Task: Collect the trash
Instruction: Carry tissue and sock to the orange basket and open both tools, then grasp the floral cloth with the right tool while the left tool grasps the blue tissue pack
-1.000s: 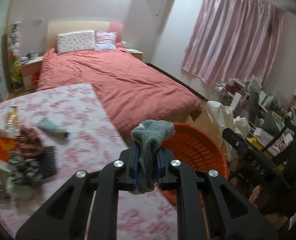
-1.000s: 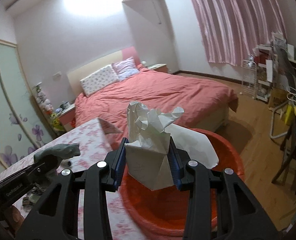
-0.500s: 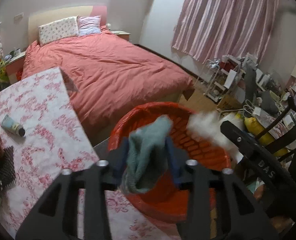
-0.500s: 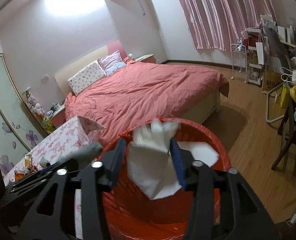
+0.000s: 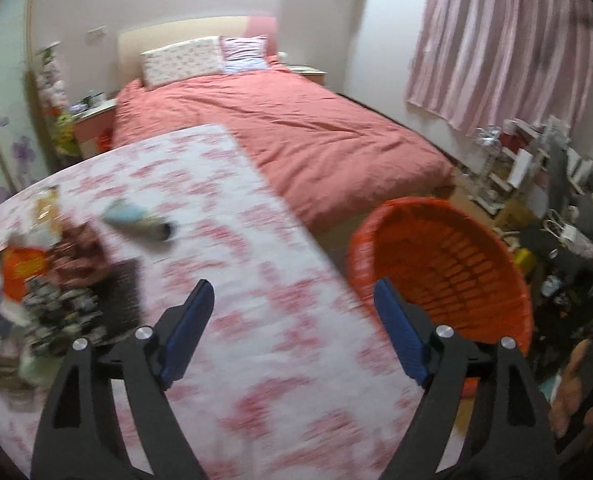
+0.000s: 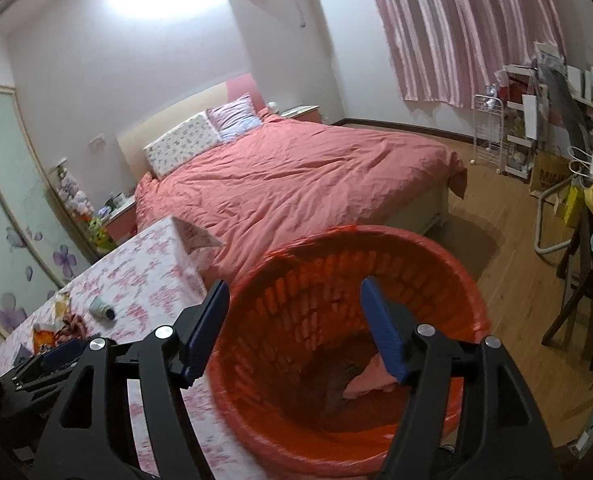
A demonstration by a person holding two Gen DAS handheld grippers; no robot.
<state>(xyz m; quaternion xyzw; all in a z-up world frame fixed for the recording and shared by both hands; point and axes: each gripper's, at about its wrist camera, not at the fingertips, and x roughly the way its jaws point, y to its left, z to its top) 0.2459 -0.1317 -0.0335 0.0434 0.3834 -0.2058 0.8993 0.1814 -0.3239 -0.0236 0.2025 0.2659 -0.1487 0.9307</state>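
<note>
Floral table (image 5: 280, 360) holds more trash (image 5: 56, 280); left gripper (image 5: 292, 332) and right gripper (image 6: 292, 328) are spread wide, empty. Basket (image 6: 448, 264) could be knocked if swung carelessly.

Ceiling glare whitens the wall; left view smears with motion blur (fisheye edges bend, darken).

the worktop (image 5: 280, 344) lies bare between the clutter pile (image 5: 52, 280) and the red basket (image 5: 448, 264); only a tube (image 5: 136, 222) lies beyond the pile. the basket mouth gapes unblocked.
</note>
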